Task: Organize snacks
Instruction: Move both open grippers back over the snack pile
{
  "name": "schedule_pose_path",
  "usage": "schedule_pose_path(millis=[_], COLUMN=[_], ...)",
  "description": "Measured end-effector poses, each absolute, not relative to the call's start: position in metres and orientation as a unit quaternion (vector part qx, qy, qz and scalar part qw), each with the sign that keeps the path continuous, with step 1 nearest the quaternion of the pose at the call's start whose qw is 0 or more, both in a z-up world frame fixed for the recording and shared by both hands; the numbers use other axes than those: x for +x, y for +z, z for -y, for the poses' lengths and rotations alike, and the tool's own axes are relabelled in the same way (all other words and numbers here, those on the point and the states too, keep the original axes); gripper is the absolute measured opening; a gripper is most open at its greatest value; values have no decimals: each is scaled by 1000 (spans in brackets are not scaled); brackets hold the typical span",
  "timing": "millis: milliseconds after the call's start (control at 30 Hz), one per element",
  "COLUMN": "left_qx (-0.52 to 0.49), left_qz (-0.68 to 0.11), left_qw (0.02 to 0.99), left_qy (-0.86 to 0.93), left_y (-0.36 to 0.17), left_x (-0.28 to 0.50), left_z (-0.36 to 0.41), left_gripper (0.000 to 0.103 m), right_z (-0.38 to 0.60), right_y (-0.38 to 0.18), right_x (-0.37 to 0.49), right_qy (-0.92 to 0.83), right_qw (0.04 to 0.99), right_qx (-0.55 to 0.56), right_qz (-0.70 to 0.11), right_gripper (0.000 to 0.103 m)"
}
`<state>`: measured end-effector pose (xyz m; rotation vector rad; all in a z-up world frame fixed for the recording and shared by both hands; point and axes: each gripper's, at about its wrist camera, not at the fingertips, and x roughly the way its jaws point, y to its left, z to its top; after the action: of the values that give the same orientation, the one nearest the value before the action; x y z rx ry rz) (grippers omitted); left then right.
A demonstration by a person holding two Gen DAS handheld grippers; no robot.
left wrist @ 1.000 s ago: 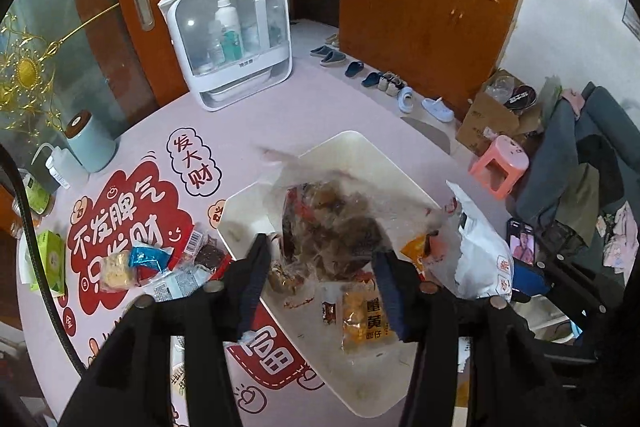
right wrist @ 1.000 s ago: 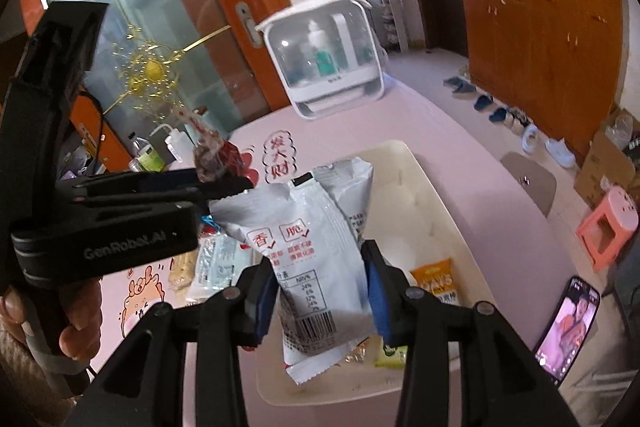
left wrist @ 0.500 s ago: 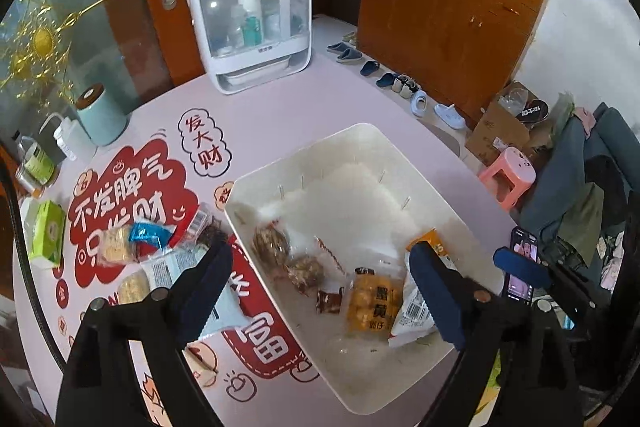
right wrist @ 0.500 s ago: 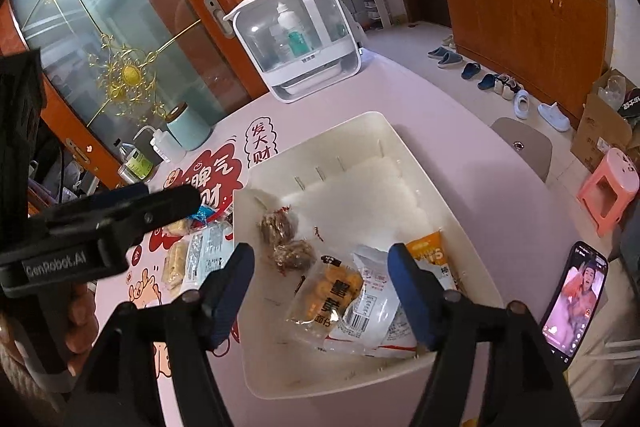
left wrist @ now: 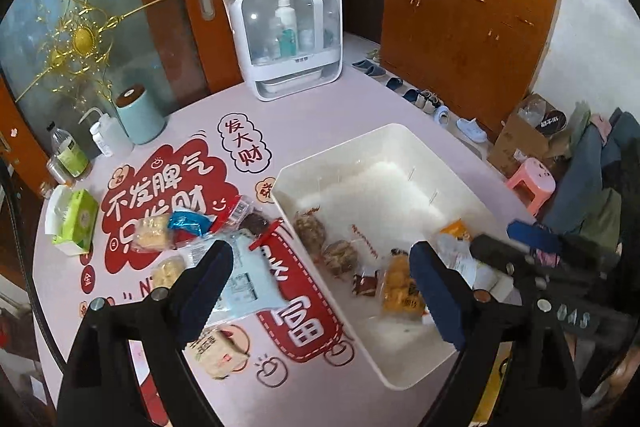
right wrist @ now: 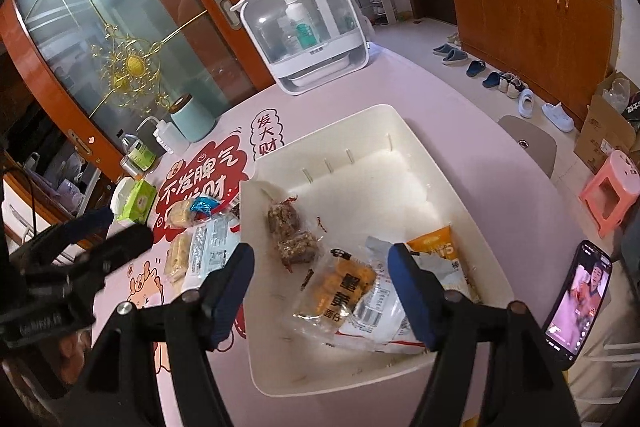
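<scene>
A white bin [left wrist: 384, 131] [right wrist: 320, 135] stands on the pink table. Inside lie two brown nut bars [right wrist: 284, 223] [left wrist: 310, 227], a yellow egg-yolk pack [right wrist: 340, 287] [left wrist: 400, 283], a white bag [right wrist: 384, 307] and an orange pack [right wrist: 434, 243]. Left of the bin, loose snacks lie on the table: a pale blue pack [left wrist: 244, 279], a blue wrapper [left wrist: 188, 223] and yellow cakes [left wrist: 150, 233]. My left gripper [left wrist: 320, 267] is open and empty above the bin's left rim. My right gripper [right wrist: 320, 259] hangs open and empty over the bin's near half.
A white cosmetics case [left wrist: 284, 39] stands at the back of the table. A teal canister [left wrist: 140, 115], bottles and a green tissue box [left wrist: 76, 223] sit at the left. A phone [right wrist: 580, 299] lies right of the bin. Beyond the table edge are shoes and a pink stool [left wrist: 528, 183].
Both grippers opened. The left let the clear bag of brown bars drop into the bin and shifted left; the right let the white bag fall into the bin.
</scene>
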<state>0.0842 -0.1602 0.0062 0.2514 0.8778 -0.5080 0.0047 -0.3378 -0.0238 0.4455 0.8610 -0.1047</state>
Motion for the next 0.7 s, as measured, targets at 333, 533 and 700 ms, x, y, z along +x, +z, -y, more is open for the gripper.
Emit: schedule_pose_path(millis=[333,533,700], left_qx=[94,47,45], left_qz=[-382,-389,-398], left_qw=[887,893,894], left_qy=[-240,-220,-200], left_y=[21,25,19], left_x=[64,72,78], left_z=[116,75,44], left_gripper=[89,89,89], right_z=[302,273,250], right_y=[-12,-6,-5], right_x=[19,26,30], right_qy=[-30,-30,-25], right_qw=[893,900,903], right_qx=[199,187,178], right_qz=[-402,-392,-391], right_gripper=[70,70,70])
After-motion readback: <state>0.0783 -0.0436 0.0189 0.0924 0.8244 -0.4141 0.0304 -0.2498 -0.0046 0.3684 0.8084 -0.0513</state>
